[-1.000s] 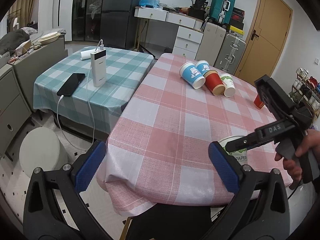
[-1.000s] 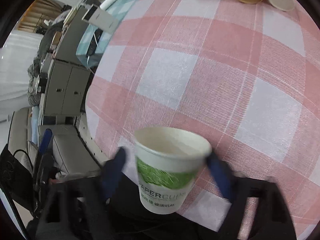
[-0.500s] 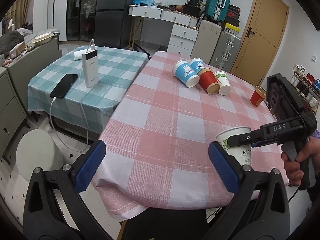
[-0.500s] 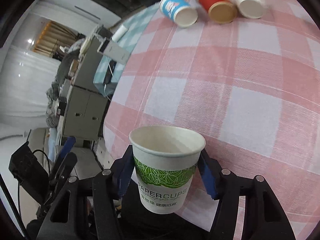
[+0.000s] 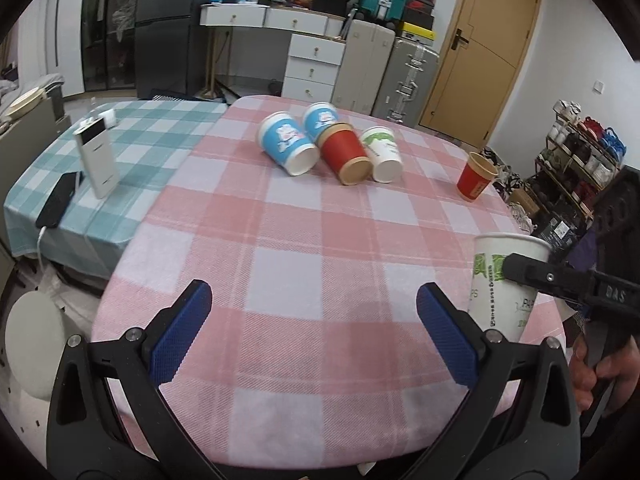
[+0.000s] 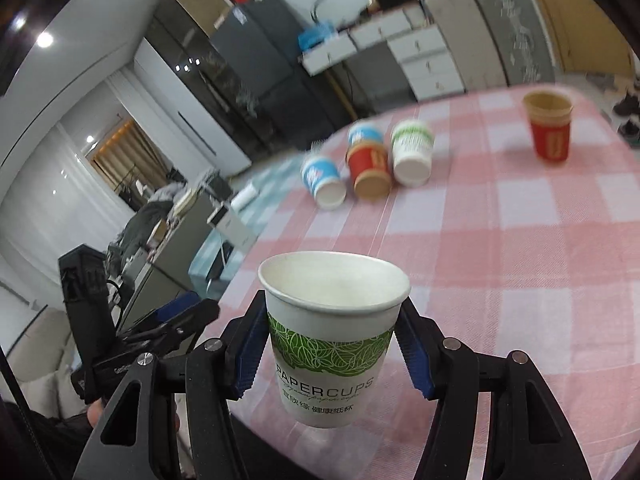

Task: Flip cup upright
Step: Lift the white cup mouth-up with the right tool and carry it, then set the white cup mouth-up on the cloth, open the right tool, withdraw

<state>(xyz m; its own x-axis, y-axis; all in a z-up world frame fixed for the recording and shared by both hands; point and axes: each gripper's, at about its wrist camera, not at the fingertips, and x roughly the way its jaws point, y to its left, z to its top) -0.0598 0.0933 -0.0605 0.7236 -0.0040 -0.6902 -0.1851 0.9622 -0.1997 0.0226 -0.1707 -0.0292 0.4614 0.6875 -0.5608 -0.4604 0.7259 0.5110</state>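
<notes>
From the left wrist camera, the left tool (image 5: 308, 320) is hanging released over the near edge of the pink-checked desk (image 5: 320, 248), its blue pads spread wide with nothing between them. To its right, the right tool (image 5: 560, 276) is gripping a white-and-green paper cup (image 5: 496, 280), mouth up and seemingly a little above the cloth near the desk's right edge. Farther back, four cups are lying on their sides in a cluster: two blue cups (image 5: 288, 144), a red cup (image 5: 346, 156) and a second green-printed cup (image 5: 382, 152), mouths facing the camera. A lone red upright cup (image 5: 476, 178) is standing near the far right edge.

From the right wrist camera, the right tool (image 6: 332, 344) is clenching the paper cup (image 6: 334, 332) across its upper wall, one pad on each side, the cup's long axis standing close to vertical with the open rim on top. Its base is appearing to hover over the near edge of the desk (image 6: 560, 260) rather than resting on it. The left tool (image 6: 176, 320) is waiting apart to the left, off the desk. Judging by this, the turn looks done and the coming move is a straight lowering by the right hand.
</notes>
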